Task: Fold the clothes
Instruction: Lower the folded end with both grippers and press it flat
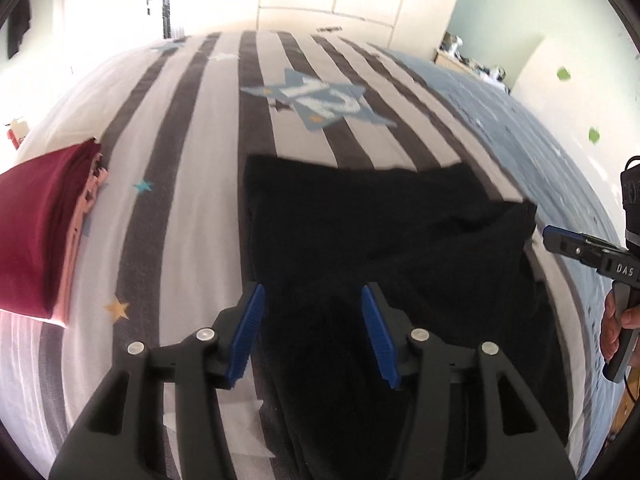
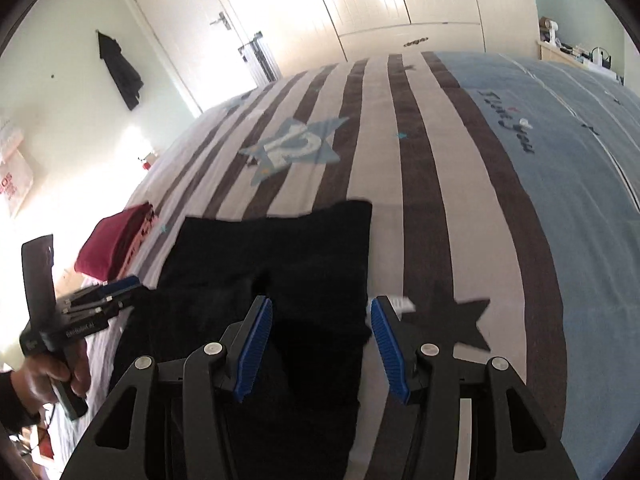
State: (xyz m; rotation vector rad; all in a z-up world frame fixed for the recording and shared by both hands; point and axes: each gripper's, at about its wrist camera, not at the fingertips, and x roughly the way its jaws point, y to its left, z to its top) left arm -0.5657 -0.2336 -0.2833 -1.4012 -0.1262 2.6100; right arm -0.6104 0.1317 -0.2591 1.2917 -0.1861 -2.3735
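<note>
Black cloth, a dark garment [image 1: 380,232], lies spread flat on the striped bed cover [image 1: 192,168], near its front edge. The left tool [image 1: 312,332] hangs over the garment's left part, blue pads apart, nothing pinched. The right tool [image 2: 322,344] hangs over its right edge, pads likewise apart and empty. A folded maroon pile [image 1: 36,236] sits well to the left.

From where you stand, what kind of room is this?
Most likely a bedroom. A wide bed with a striped cover fills the view, a door and tall cupboard doors stand behind it, and folded clothes are stacked on the bed.
</note>
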